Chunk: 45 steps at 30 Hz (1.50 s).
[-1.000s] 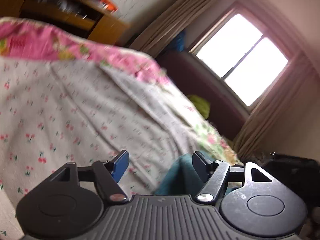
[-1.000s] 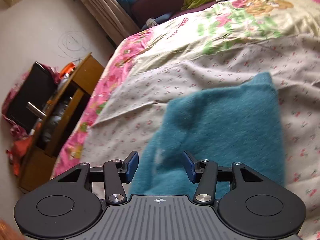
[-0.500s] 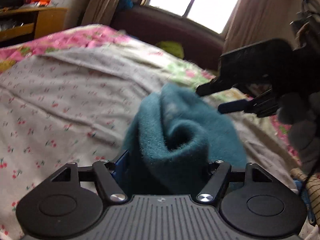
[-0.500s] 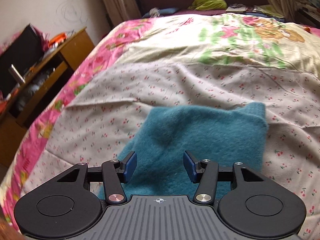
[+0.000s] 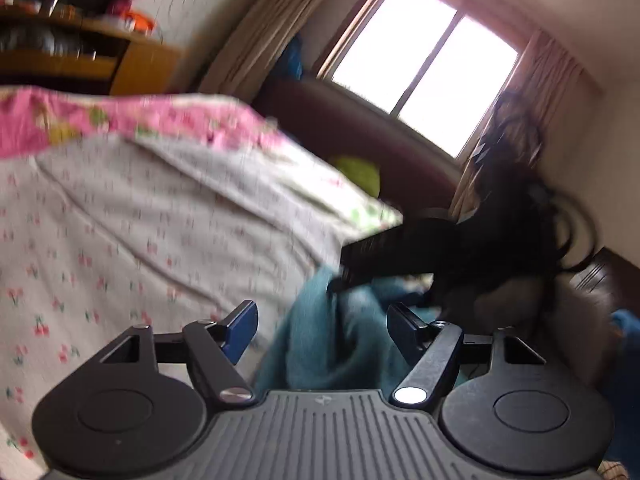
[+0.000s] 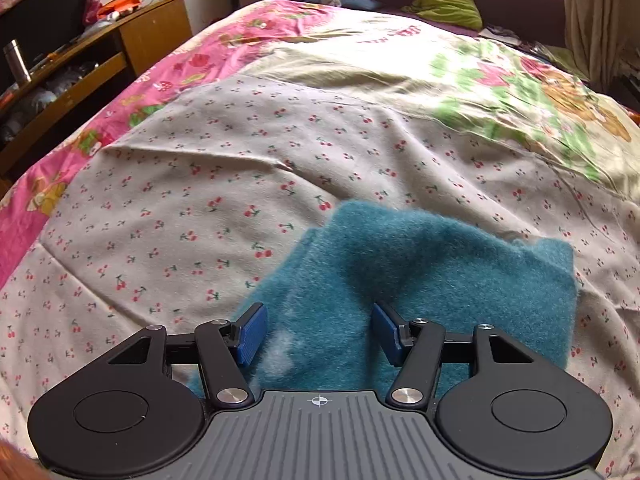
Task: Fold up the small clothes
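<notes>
the teal cloth (image 6: 420, 292) lies folded on the cherry sheet (image 6: 200, 208). the right gripper (image 6: 318, 334) is spread above it. the left gripper (image 5: 320, 332) is spread too, holding nothing.

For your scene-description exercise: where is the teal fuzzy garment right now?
In the right wrist view, the teal fuzzy garment lies low and right of centre on the cherry-print sheet, just ahead of the open right tongs.
</notes>
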Tool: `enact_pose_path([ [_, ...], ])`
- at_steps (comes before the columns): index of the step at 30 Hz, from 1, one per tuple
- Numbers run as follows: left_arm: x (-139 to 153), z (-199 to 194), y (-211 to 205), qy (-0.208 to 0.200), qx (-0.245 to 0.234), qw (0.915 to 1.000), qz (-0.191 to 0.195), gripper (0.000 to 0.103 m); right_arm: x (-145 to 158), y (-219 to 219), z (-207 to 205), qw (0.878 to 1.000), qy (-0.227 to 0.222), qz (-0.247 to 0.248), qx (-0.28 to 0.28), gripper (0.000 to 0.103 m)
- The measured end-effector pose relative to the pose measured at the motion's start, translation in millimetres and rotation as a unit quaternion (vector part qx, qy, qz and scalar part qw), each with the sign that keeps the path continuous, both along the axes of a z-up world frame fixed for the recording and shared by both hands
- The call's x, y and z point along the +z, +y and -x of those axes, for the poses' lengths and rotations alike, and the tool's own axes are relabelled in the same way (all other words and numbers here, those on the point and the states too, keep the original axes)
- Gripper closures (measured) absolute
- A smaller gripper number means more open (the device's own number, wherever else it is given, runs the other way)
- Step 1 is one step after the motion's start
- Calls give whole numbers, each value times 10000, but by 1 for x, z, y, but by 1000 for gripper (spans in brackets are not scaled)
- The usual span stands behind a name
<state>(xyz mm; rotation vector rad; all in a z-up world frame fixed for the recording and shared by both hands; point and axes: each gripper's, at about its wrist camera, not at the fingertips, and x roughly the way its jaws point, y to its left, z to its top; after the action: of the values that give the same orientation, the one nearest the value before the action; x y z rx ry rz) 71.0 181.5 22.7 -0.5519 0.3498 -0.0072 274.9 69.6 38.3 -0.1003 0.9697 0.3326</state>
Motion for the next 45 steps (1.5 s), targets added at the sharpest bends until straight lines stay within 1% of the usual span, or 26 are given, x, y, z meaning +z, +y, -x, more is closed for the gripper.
enact_pose_path([
  [2, 3, -1, -5, -105, -115, 9998, -115, 21, -1, -4, 0, 10000, 23, 14, 4, 49],
  [5, -2, -17, -13, 106, -348, 9987, -346, 22, 0, -7, -1, 10000, 46, 2, -10, 51],
  [6, -3, -20, -16, 155, -399, 9982, -429, 23, 0, -7, -1, 10000, 62, -43, -12, 55],
  [7, -4, -24, -18, 193, -435, 9976, -509, 26, 0, -8, -2, 9999, 75, -102, -8, 62],
  [8, -4, -26, -19, 251, -468, 9969, -574, 30, 0, -10, -2, 9998, 80, -163, -13, 66],
  [9, -6, -28, -21, 354, -491, 9962, -626, 42, 1, -12, -1, 9997, 86, -237, -35, 71],
  [10, -9, -30, -22, 465, -488, 9956, -645, 48, 2, -15, -1, 9994, 100, -321, -51, 78],
  [12, -12, -30, -18, 509, -474, 9961, -549, 52, 5, -23, 1, 9983, 138, -561, -101, 84],
  [14, -13, -27, -14, 474, -498, 9968, -400, 56, 12, -31, 3, 9962, 141, -834, -189, 86],
  [16, -12, -23, -13, 407, -524, 9973, -303, 65, 20, -38, 8, 9936, 111, -1096, -265, 87],
  [18, -9, -15, -8, 216, -575, 9981, -60, 75, 30, -41, 12, 9916, 31, -1263, -269, 87],
  [21, -6, -7, -3, 112, -377, 9992, 19, 77, 43, -37, 16, 9892, -73, -1444, -233, 89],
  [24, -13, -11, 3, 436, -209, 9988, 71, 80, 41, -27, 13, 9868, -33, -1607, -206, 96],
  [25, -16, -13, 6, 544, -171, 9983, 128, 80, 38, -21, 12, 9862, -6, -1646, -189, 101],
  [27, -21, -15, 11, 729, -77, 9970, 240, 81, 30, -10, 8, 9827, 111, -1847, -85, 101],
  [29, -29, -18, 16, 1003, 54, 9947, 230, 82, 21, 7, 6, 9859, 66, -1671, 14, 101],
  [30, -33, -20, 17, 1160, 136, 9930, 191, 87, 19, 12, 5, 9874, 47, -1583, 16, 101],
  [31, -38, -21, 21, 1270, 162, 9914, 268, 88, 17, 13, 5, 9876, 84, -1567, -33, 96],
  [32, -41, -22, 26, 1294, 153, 9906, 422, 88, 18, 12, 5, 9877, 96, -1558, -77, 96],
  [35, -40, -16, 33, 1023, 204, 9926, 622, 88, 27, 4, 11, 9921, -144, -1241, -54, 89],
  [36, -37, -14, 32, 931, 211, 9938, 576, 88, 29, 2, 14, 9942, -252, -1041, -29, 81],
  [37, -35, -12, 30, 828, 191, 9949, 538, 88, 30, 3, 17, 9961, -337, -810, 24, 66],
  [39, -27, -6, 28, 548, 139, 9972, 492, 87, 29, 9, 20, 9984, -400, -354, 181, 46],
  [41, -19, 0, 24, 256, 128, 9989, 375, 84, 22, 18, 23, 9984, -453, 26, 347, 45],
  [42, -16, 1, 22, 170, 73, 9994, 308, 80, 17, 24, 23, 9980, -397, 205, 446, 45],
  [45, -16, -9, 9, 341, -237, 9991, 43, 69, 3, 33, 16, 9971, -271, 541, 471, 45],
])
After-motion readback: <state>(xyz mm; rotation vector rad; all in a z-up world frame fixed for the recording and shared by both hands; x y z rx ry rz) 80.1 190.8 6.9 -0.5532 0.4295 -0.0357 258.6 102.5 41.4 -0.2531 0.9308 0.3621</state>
